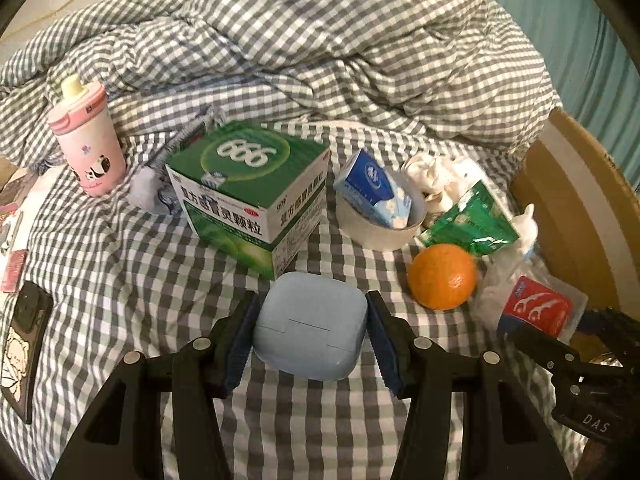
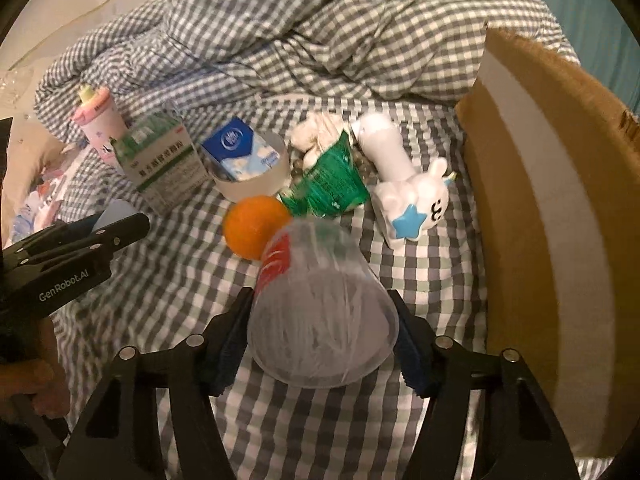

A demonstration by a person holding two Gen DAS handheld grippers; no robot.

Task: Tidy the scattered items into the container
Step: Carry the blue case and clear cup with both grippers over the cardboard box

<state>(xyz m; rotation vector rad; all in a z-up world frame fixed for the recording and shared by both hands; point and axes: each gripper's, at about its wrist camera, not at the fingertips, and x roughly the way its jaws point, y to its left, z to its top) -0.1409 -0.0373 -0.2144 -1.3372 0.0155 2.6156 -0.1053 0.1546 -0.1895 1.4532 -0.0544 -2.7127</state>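
Early stage. Left tool [image 1: 310, 330] grips a blue case [image 1: 310, 326] above the bed [image 1: 120, 280]; right tool [image 2: 322, 334] grips a clear tub [image 2: 320, 320] near the cardboard box [image 2: 560, 260]. Left to tidy, still scattered: orange [image 1: 442, 277], carton [image 1: 256, 192], cup [image 1: 86, 140], packets; the box interior is unseen.

Between my left jaws sits the small case [image 1: 310, 326], on the bed [image 1: 120, 272]. Just behind it stands the medicine box [image 1: 248, 196], and the bottle [image 1: 86, 140] stands far left of that box. Right of the box is the tape roll [image 1: 376, 228] with a tissue pack [image 1: 374, 188] in it. The orange [image 1: 442, 276] lies before the roll. My right jaws hold the floss tub [image 2: 320, 320]; the cardboard box [image 2: 560, 240] stands to its right.
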